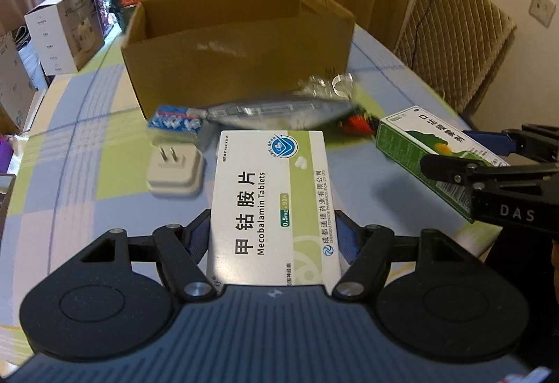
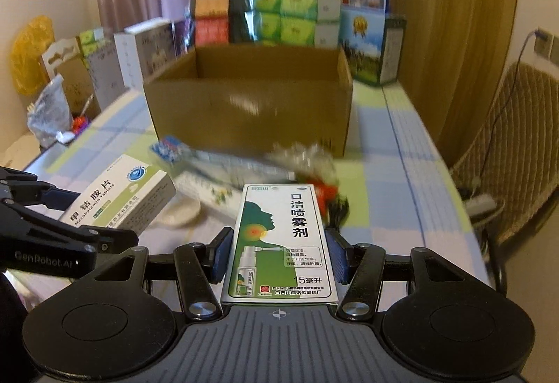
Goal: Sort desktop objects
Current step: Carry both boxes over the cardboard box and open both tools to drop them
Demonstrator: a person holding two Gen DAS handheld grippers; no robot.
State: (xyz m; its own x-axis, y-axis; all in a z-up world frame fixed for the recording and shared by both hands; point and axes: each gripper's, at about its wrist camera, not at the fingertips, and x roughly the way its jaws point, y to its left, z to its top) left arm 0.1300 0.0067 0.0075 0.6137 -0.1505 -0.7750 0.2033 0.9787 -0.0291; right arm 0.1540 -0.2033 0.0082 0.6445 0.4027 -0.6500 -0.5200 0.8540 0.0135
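Left gripper clamps Mecobalamin box | right gripper clamps spray box

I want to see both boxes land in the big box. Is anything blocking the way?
Nothing tall does. A plastic-wrapped bundle and a blister pack lie flat on the table before the cardboard box; the white medicine box and green spray box can pass above them.
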